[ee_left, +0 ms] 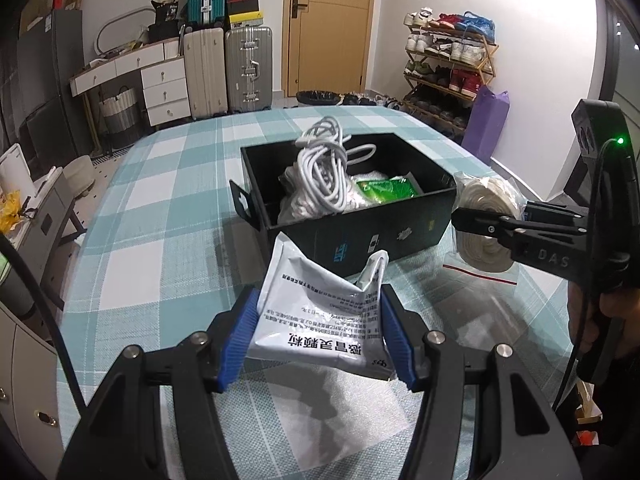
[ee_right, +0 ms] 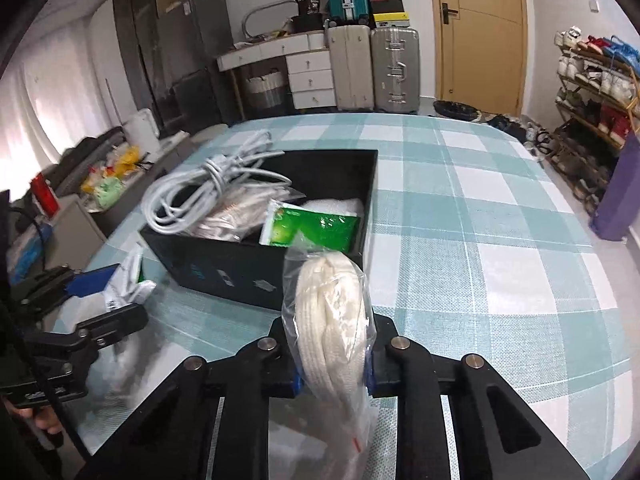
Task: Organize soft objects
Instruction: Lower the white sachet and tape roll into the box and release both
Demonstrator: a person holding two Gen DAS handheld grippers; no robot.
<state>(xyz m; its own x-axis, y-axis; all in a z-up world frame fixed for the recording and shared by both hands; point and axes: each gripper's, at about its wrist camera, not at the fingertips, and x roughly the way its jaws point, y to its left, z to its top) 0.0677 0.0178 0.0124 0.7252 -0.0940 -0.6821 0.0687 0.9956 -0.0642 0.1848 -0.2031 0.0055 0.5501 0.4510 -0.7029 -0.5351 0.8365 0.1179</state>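
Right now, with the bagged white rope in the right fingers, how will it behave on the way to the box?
The bagged white rope probably sags: its coil bulges above the right gripper and the bag's red-striped end hangs loose below. The clear film looks slippery, so it may slide. It seems light and unbreakable, fine to drop into the black box.

One black box (ee_left: 360,236) sits on the tabletop (ee_left: 160,208). Inside it: one bundle of white cable (ee_left: 324,168) and one green packet (ee_left: 384,190) (more pale bagged items lie underneath, too jumbled to count). Outside the box: one grey sachet (ee_left: 320,316) and one bagged coil of white rope (ee_right: 332,320). Two grippers (ee_left: 320,344) (ee_right: 334,360).
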